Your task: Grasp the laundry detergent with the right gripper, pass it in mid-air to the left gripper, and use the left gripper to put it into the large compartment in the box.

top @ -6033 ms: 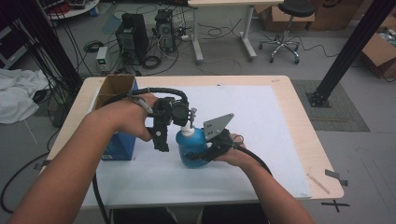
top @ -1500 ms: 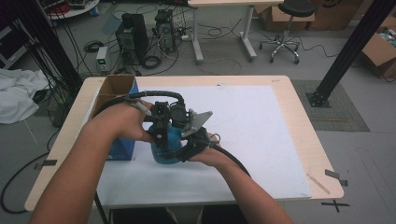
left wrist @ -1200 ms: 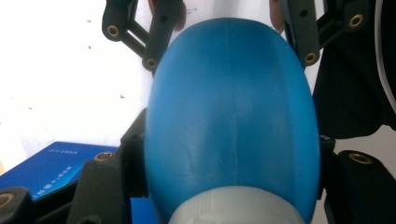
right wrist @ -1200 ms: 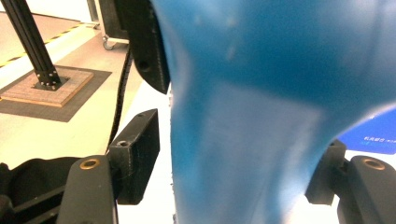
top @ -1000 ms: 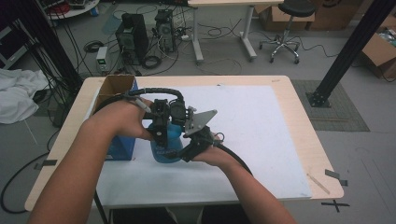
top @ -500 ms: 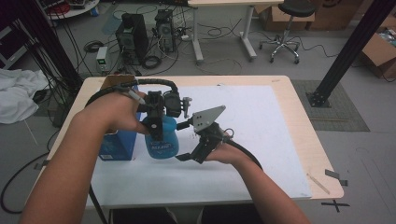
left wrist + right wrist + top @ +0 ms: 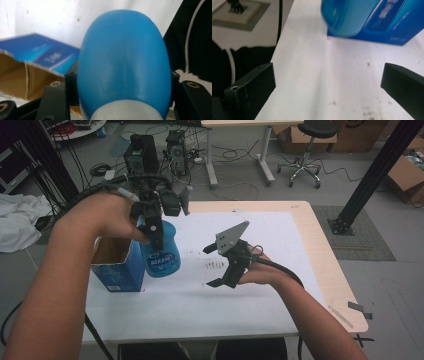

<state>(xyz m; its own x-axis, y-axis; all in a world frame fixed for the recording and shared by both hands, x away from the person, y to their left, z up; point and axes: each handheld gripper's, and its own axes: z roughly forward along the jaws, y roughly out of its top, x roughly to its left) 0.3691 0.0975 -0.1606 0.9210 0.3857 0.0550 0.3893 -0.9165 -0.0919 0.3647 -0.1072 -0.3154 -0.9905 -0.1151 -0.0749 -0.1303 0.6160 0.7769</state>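
One blue bottle (image 7: 161, 251) pinched by left tongs (image 7: 152, 222); one box (image 7: 116, 265), seemingly empty; right tongs (image 7: 216, 266) spread

Left tool (image 7: 152, 227) clamped and raised; right tool (image 7: 216, 266) jaws just spread wide.

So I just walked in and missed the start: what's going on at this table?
A person works with a claw in each hand. The left claw is shut on the neck of a blue spray bottle, holding it beside an open blue cardboard box. The right claw has just been opening; its jaws stand wide apart with nothing between them, above the white sheet on the table.
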